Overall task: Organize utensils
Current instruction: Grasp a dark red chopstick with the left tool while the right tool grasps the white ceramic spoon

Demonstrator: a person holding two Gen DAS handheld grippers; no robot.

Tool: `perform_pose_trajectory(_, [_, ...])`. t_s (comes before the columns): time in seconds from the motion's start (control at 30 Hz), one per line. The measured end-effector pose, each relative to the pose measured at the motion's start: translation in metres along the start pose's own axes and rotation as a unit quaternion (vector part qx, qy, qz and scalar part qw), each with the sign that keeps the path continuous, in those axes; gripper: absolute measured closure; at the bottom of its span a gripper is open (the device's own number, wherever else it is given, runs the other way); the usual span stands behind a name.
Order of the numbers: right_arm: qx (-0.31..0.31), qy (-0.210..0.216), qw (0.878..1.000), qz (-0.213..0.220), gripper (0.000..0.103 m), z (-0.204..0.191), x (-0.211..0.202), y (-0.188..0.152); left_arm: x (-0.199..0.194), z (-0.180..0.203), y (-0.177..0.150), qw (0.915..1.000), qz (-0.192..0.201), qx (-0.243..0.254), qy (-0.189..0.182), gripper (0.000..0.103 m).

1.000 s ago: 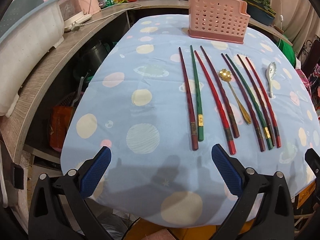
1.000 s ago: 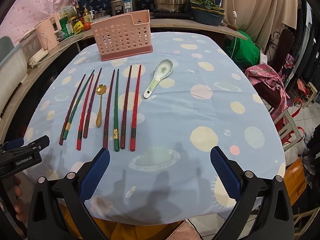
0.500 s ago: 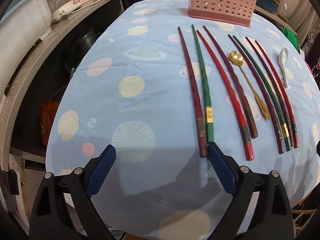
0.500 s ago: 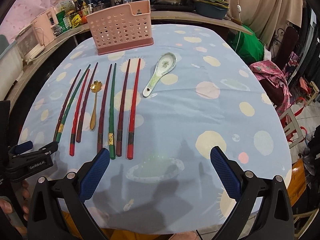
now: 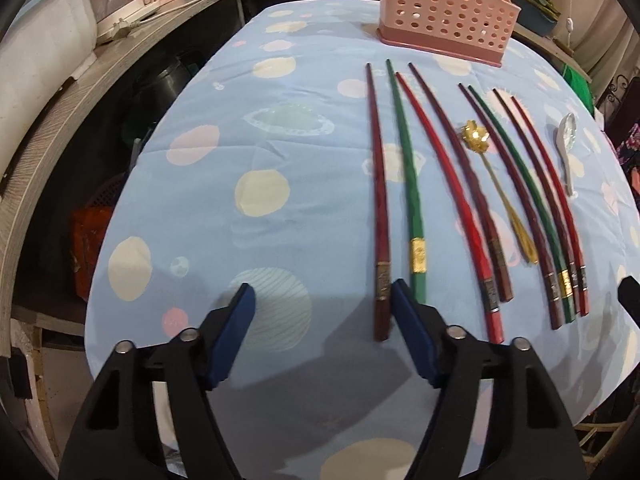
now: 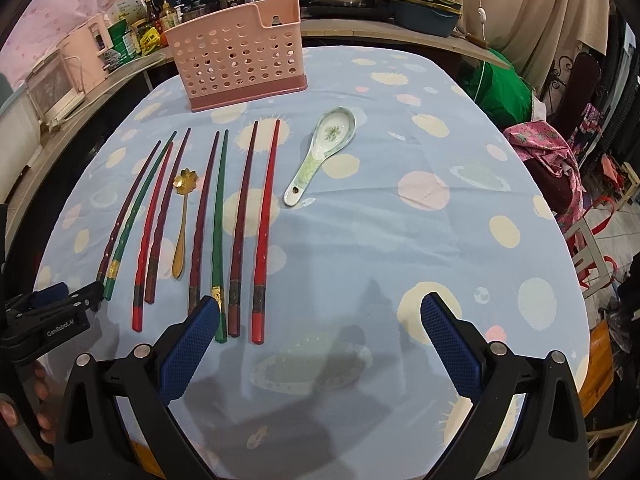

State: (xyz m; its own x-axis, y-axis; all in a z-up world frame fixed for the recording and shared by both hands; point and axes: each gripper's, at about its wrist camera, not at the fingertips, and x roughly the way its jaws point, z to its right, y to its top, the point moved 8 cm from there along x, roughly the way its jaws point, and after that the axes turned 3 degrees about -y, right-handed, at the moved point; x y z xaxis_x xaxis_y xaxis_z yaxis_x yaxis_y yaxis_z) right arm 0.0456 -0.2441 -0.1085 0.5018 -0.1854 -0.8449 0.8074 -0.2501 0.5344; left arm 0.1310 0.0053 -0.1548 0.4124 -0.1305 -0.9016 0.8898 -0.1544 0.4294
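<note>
Eight chopsticks [image 6: 218, 216] flat on tablecloth [image 6: 360, 240]; left gripper [image 5: 320, 312] closing, nothing between pads; right gripper [image 6: 316, 332] spread wide, empty.

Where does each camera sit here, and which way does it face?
Left wrist: on the left gripper, angled down at the leftmost chopsticks; own closing, empty fingers show.
Right wrist: on the right gripper, over the table's near edge; own fingers and a hand's fingertips show.
Shared: pink basket, gold spoon, ceramic spoon.
</note>
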Motion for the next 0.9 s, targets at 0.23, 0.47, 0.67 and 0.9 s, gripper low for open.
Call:
perform_pose_trajectory(0.23, [0.02,0.03,0.999,0.002,0.032,-0.001,0.026,0.034,0.001,0.014,0.009,0.9995,0.001,0.018,-0.028,0.093])
perform_pose_trajectory(0.47, [0.033,0.051,0.998,-0.011,0.061,-0.012,0.064,0.063,0.003,0.015,0.012,0.9994,-0.004,0.012,-0.033,0.095])
perform_pose_trajectory(0.67, [0.025,0.045,0.999,-0.013,0.079,-0.019,0.083,0.07,0.004,0.015,0.014,0.9995,-0.005,0.011,-0.03,0.095])
perform_pose_trajectory(0.9, [0.023,0.045,0.999,-0.009,0.092,-0.009,0.079,0.064,0.004,0.015,0.015,0.9994,-0.006,0.008,-0.034,0.095])
